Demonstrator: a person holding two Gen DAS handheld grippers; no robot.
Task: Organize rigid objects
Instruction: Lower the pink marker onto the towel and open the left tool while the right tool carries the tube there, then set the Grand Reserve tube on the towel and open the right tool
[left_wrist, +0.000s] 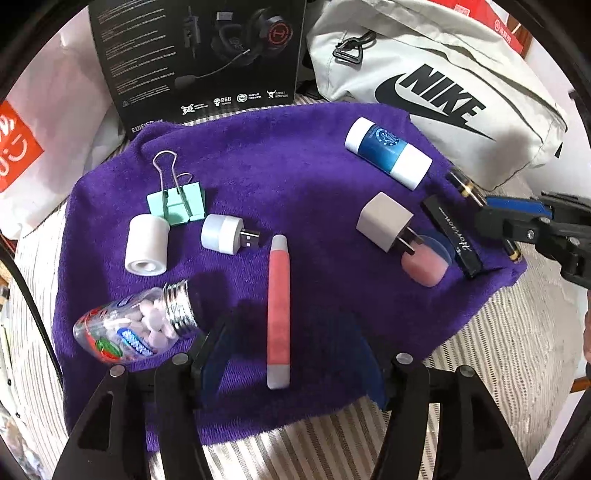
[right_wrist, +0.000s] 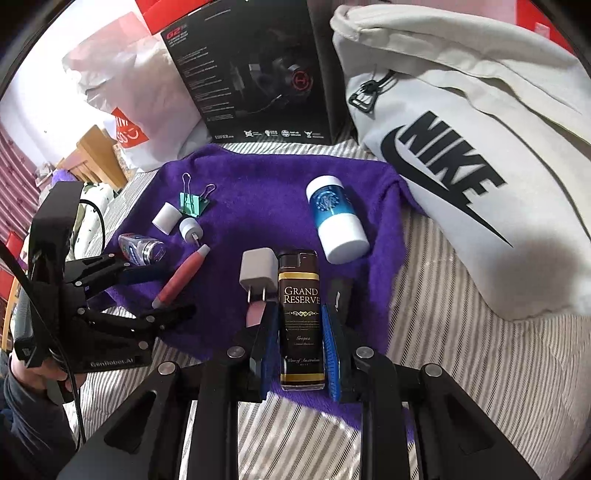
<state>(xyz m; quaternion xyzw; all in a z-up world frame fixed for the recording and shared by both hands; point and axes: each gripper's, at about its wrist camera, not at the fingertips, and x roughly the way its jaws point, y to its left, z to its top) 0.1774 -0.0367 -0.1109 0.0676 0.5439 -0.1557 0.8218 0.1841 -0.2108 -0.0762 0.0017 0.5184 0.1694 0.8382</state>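
Small items lie on a purple towel (left_wrist: 295, 166). A pink pen-shaped stick (left_wrist: 279, 314) lies between the spread fingers of my open left gripper (left_wrist: 291, 356), untouched by its blue pads. My right gripper (right_wrist: 301, 347) is shut on a dark Grand Reserve lighter (right_wrist: 300, 317) at the towel's near right edge, its pads pressed against both sides. From the left wrist view the right gripper (left_wrist: 517, 214) and the lighter (left_wrist: 465, 188) sit at the far right. Also on the towel: a white charger plug (left_wrist: 384, 221), a blue-white bottle (left_wrist: 388, 151), a gum bottle (left_wrist: 136, 325).
A mint binder clip (left_wrist: 177, 206), white cylinder (left_wrist: 147, 245), USB light (left_wrist: 225, 234), pink pad (left_wrist: 424, 266) and black Horizon case (left_wrist: 452, 236) share the towel. A headset box (left_wrist: 199, 55), a white Nike bag (left_wrist: 443, 85) and a plastic bag (left_wrist: 44, 122) stand behind.
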